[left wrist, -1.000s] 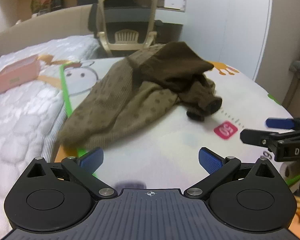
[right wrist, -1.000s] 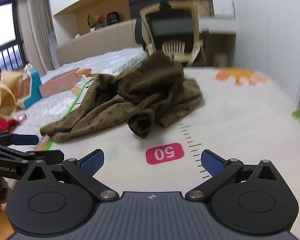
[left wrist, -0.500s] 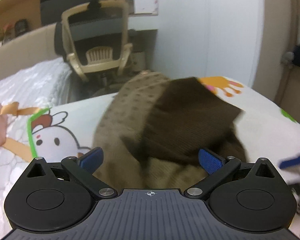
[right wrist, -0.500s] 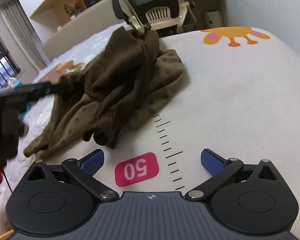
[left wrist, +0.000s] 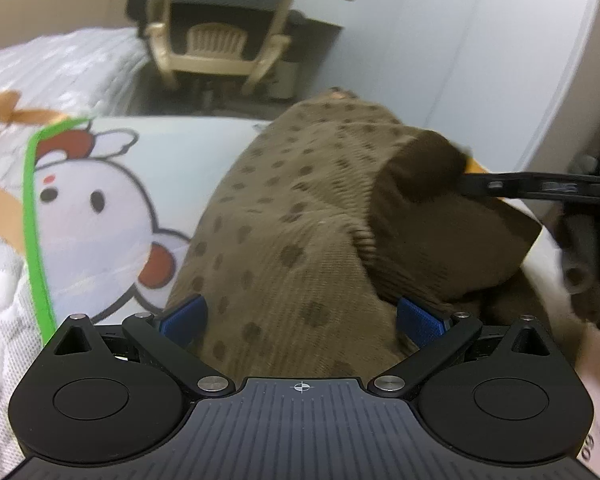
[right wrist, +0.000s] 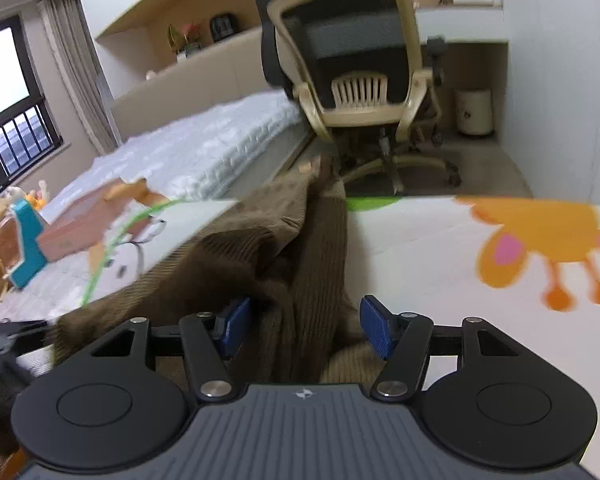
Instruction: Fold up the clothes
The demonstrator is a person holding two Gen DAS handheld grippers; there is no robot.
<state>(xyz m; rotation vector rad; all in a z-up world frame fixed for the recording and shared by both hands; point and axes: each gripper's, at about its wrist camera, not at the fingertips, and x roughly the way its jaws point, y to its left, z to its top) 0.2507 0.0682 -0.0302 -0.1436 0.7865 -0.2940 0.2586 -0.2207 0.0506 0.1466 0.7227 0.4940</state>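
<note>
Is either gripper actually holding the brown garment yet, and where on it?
Nothing is clamped. Both the left gripper and right gripper are open, straddling folds of the brown garment.

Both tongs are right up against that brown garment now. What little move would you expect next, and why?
Probably closing the right tongs on the ribbed fold of the brown garment. Their blue pads sit on either side of that fold, still apart. The left tongs also stand open around the cloth. The garment lies crumpled on the play mat, so it likely needs gripping and spreading before folding.
</note>
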